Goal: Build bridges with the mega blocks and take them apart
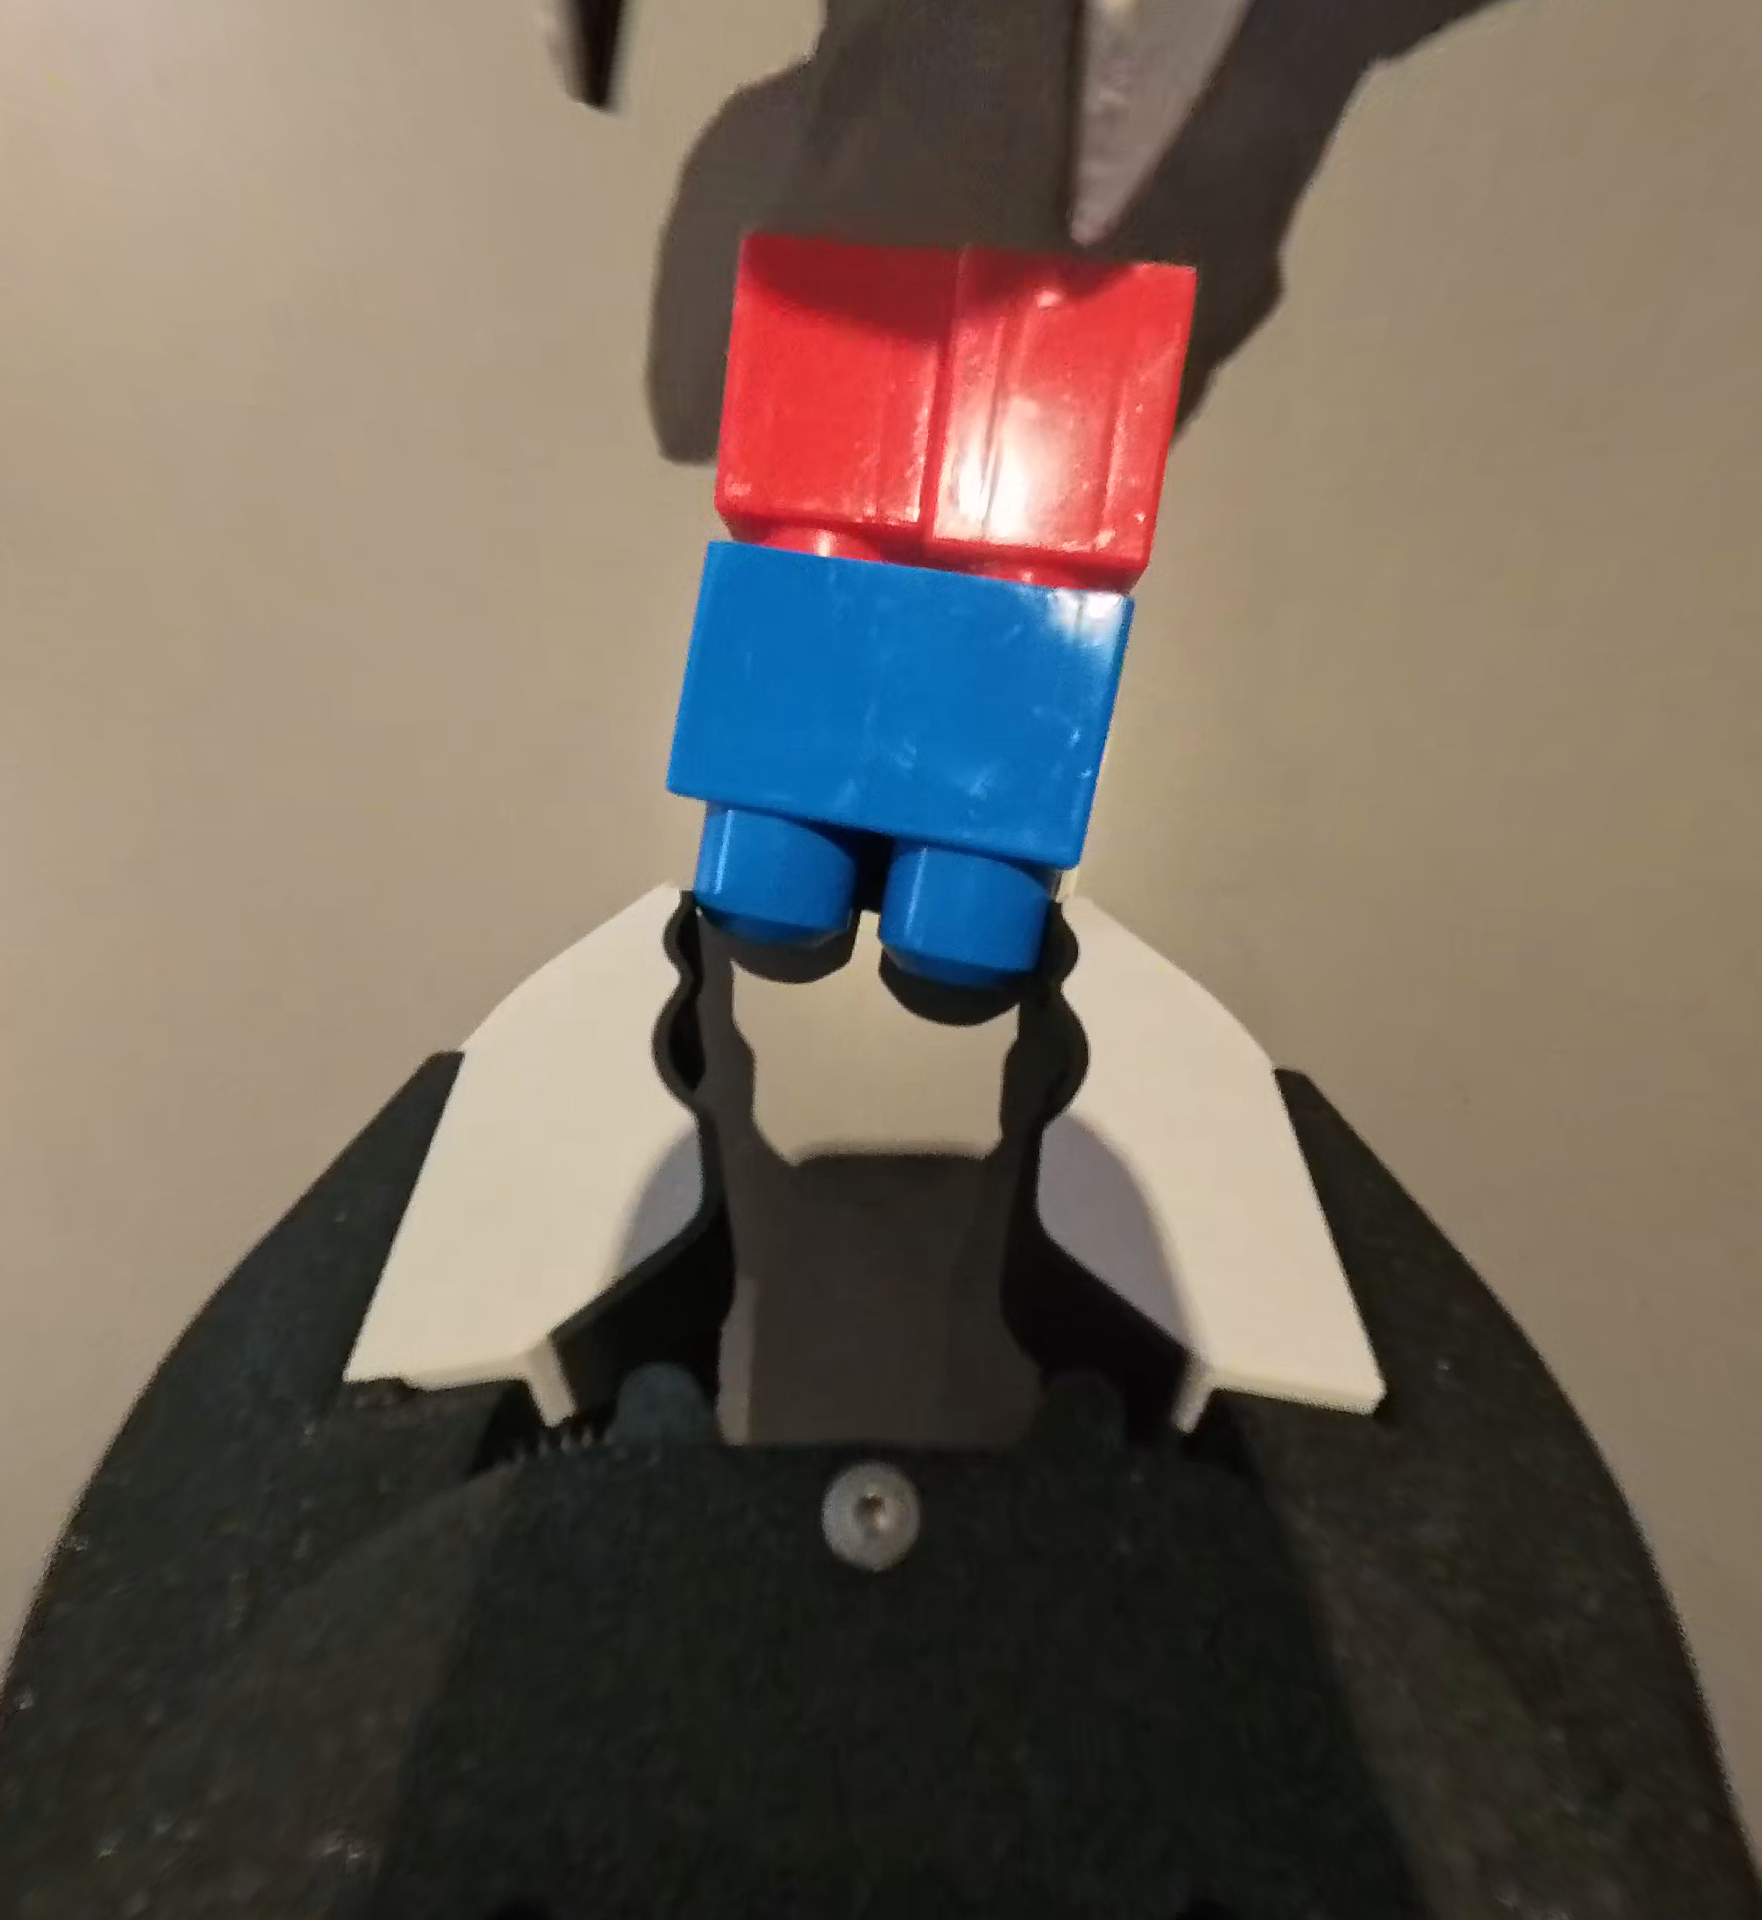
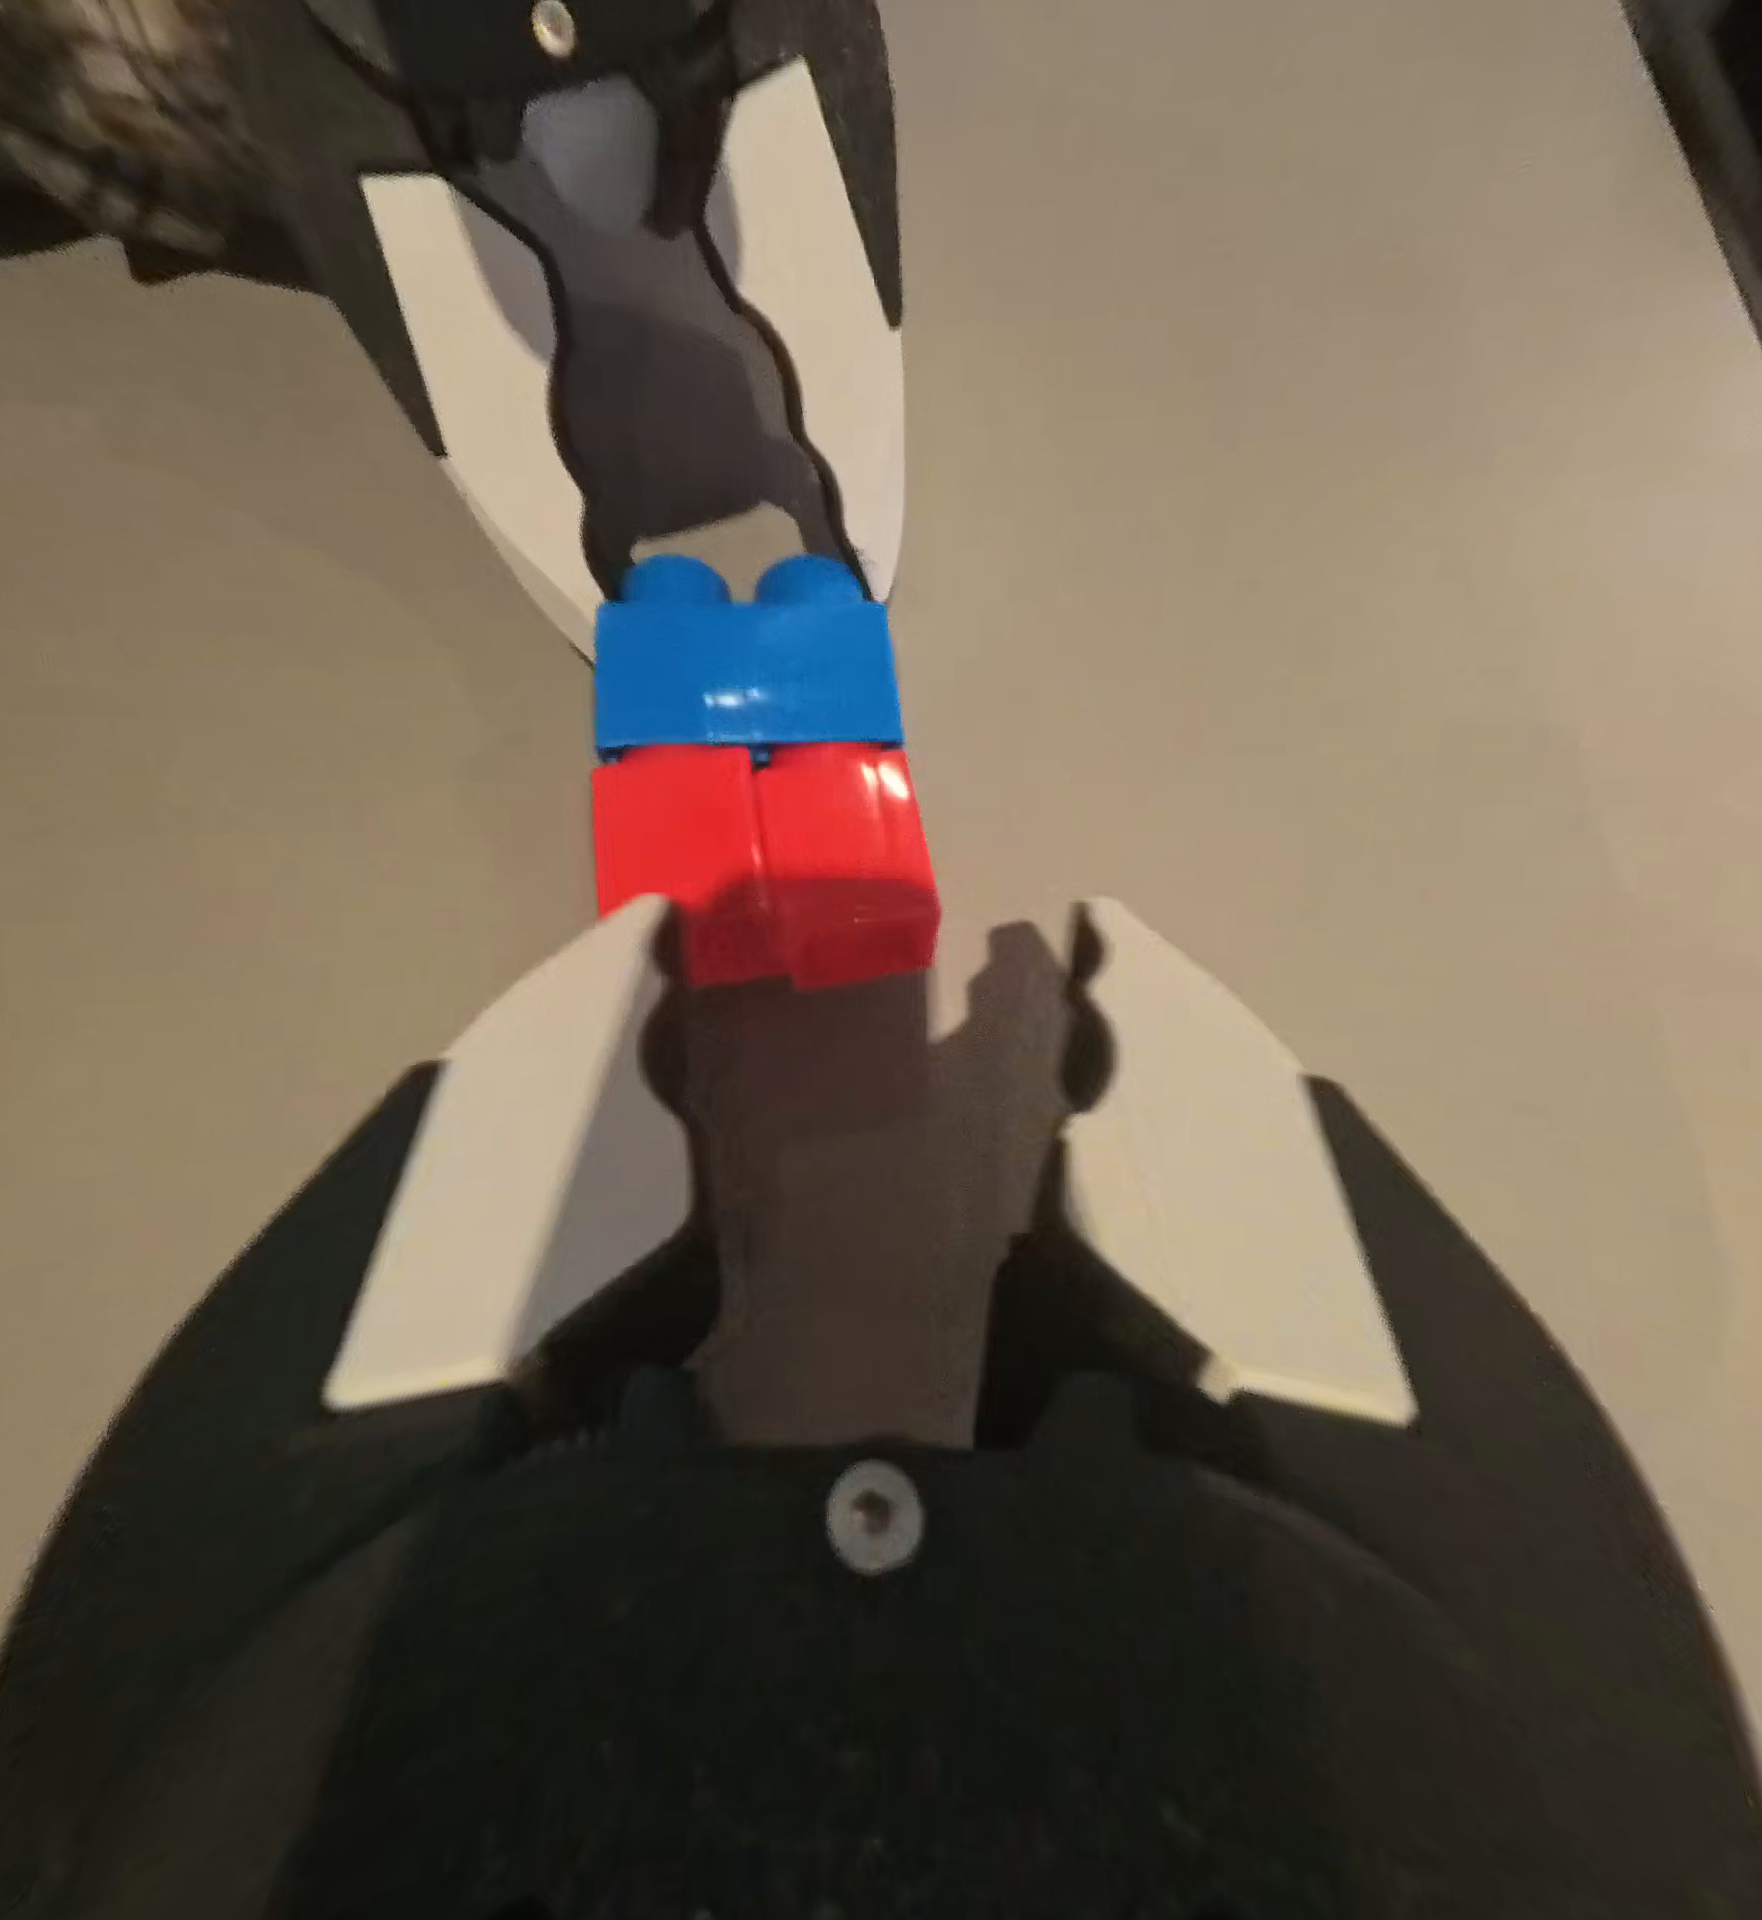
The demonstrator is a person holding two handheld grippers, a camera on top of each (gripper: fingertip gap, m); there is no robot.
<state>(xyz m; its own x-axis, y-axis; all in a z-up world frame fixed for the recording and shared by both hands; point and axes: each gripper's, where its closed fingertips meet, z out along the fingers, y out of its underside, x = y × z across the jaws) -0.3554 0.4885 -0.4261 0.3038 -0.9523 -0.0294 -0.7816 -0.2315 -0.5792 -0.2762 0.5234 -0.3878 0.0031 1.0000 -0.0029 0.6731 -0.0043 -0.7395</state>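
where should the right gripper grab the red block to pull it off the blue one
Close the right gripper across the red block's two flat side walls, coming straight along the stack from its free end. The left gripper already pinches the blue block by its studs.

In the left wrist view, the right gripper (image 1: 960, 156) beyond the red block (image 1: 950, 395) is a dark blur, cut off by the top edge. In the right wrist view, a blurred sleeve (image 2: 35, 135) runs off the top left corner, and dark objects (image 2: 1760, 187) at the right edge are cropped beyond recognition.
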